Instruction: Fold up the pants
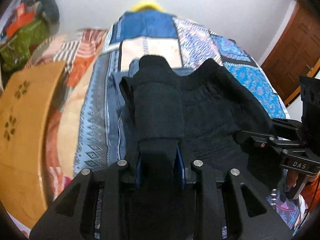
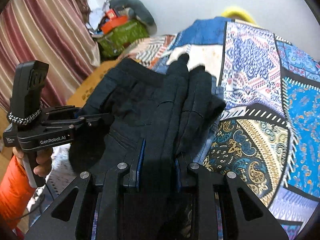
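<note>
Black pants (image 1: 210,108) lie bunched on a blue patterned bedspread (image 1: 248,74). My left gripper (image 1: 159,160) is shut on a thick fold of the pants, which rises between its blue pads. My right gripper (image 2: 159,160) is shut on another fold of the same pants (image 2: 152,104) and holds them lifted off the bedspread (image 2: 260,140). The right gripper also shows in the left wrist view (image 1: 288,148), at the pants' right edge. The left gripper also shows in the right wrist view (image 2: 94,118), at the pants' left edge.
A tan board (image 1: 26,124) lies at the bed's left side. An orange striped cloth (image 1: 80,50) lies beyond it. A green bag with clutter (image 2: 122,36) stands by the wall. A curtain (image 2: 40,40) hangs at left, and a wooden door (image 1: 296,46) is at right.
</note>
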The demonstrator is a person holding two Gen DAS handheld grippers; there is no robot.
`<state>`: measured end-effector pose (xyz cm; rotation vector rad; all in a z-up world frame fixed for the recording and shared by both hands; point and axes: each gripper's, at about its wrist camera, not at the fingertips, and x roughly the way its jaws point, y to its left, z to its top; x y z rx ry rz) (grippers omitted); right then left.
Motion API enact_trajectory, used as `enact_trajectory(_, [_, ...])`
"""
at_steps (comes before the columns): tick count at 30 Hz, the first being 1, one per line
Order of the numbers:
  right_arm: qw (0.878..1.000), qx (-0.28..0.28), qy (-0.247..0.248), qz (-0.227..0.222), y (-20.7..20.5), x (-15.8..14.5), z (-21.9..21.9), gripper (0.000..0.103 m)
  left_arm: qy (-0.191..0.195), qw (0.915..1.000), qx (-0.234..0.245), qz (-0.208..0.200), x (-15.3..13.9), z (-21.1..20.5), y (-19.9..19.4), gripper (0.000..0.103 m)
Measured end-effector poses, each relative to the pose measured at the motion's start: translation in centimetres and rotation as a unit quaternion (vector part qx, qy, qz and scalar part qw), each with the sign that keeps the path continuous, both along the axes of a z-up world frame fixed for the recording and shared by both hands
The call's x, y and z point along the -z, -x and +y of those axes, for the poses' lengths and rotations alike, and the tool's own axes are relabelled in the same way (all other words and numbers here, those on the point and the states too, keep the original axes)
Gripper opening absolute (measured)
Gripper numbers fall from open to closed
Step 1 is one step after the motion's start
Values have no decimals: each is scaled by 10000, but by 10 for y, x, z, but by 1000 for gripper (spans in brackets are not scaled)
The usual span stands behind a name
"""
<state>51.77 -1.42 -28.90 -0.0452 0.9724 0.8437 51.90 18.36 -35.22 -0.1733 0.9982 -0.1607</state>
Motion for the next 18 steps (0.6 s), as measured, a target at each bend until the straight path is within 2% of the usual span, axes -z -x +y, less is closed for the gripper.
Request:
enact_trajectory(4, [9999, 47, 157, 32, 2, 10, 0, 25, 385, 9987, -156, 289, 22, 14, -9, 38])
enact_trajectory(5, [9998, 34, 211, -12, 5, 10, 0, 27, 433, 9982, -173, 372, 26, 15, -11, 44])
enact_trajectory(8, [9991, 30, 376, -217, 14, 7, -4, 33, 349, 9981, -281, 414, 26, 22, -10, 52])
enact_trajectory(11, [9979, 56, 541, -350, 17, 3, -9, 35, 82, 9990, -347, 286, 12, 24, -2, 55])
enact_trajectory(15, [9962, 132, 716, -472, 19, -5, -18, 38, -561, 9975, -405, 150, -7, 22, 11, 54])
enact_trajectory(18, [9948, 211, 792, -600, 29, -21, -28, 38, -822, 9959, -377, 37, -25, 20, 24, 54])
